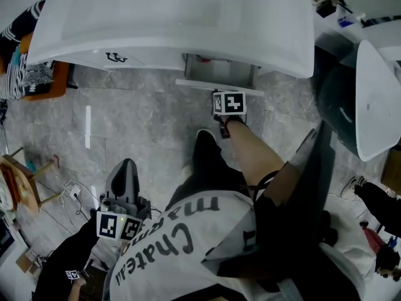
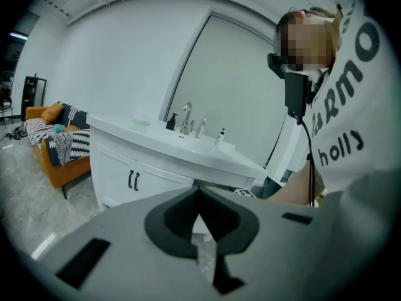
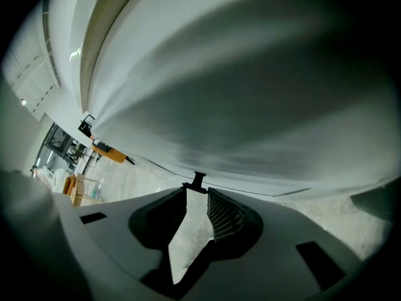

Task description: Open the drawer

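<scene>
- The white drawer (image 1: 216, 85) of the white vanity table with a basin (image 1: 81, 24) stands part-way out at the upper centre of the head view. Its front panel is clear of the table's front.
- The right claw (image 3: 197, 192) looks clenched by its very tips on the small black handle (image 3: 198, 182) at the centre of the right gripper view. Behind the tips the pads stand apart, with grey floor showing between them.
- The left claw (image 2: 199, 194) is clenched on nothing, its tips meeting. It is at the lower left of the head view, well apart from the drawer.
- Risk: so shallow a hold on so small a handle may slip off under a harder pull, leaving the drawer half open.
- Risk: the right claw slants steeply down, so a pull that drags downward rather than straight out could make the drawer bind.
- Risk: the person's black shoe (image 1: 207, 152) and leg lie just below the drawer in the head view, in the line of the pull, so room may run short.
- Hidden: in the head view the marker cube (image 1: 229, 103) covers the right claw's tips and the handle. The grip can be read only from the right gripper view, where the handle is tiny.
- Hidden: the table's edge covers most of the drawer's inside. A reddish thing (image 1: 203, 59) there cannot be identified, nor can how much travel remains.
</scene>
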`<state>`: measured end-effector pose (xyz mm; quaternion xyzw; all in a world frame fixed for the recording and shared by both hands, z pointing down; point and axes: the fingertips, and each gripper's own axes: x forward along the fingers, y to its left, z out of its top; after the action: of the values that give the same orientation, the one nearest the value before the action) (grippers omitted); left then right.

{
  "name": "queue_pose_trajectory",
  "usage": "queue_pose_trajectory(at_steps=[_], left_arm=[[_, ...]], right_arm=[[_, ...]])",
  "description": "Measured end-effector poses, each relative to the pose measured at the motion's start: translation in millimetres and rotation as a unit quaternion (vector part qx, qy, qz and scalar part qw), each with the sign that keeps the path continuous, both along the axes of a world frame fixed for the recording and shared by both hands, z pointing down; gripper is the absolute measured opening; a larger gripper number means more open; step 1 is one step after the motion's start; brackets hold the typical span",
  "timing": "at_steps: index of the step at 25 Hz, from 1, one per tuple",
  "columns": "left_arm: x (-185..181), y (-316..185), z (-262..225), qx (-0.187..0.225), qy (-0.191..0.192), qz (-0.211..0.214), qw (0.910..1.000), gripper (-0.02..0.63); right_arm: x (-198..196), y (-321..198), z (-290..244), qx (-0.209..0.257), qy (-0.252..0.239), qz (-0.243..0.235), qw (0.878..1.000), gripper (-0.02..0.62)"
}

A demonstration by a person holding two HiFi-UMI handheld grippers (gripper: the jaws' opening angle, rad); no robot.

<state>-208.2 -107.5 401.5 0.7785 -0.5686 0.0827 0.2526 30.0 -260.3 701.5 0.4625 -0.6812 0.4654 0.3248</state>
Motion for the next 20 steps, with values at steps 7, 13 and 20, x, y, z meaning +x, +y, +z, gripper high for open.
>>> queue_pose_trajectory(at_steps=[7, 13, 20], left_arm=[[3, -5, -5, 0.006, -0.008, -0.007, 0.9999, 0.006], [6, -10, -14, 0.018, -0.020, 0.000, 0.9996, 0.006], [12, -8, -21, 0.029, -0.023, 0.017, 0.9991, 0.006]], right_arm=[[4, 4, 3, -0.012, 0.026, -0.016, 0.999, 0.083], [6, 9, 1, -0.015, 0.022, -0.022, 0.999, 0.016], [8, 7, -9, -0.006, 0.017, -0.007, 1.000, 0.016]])
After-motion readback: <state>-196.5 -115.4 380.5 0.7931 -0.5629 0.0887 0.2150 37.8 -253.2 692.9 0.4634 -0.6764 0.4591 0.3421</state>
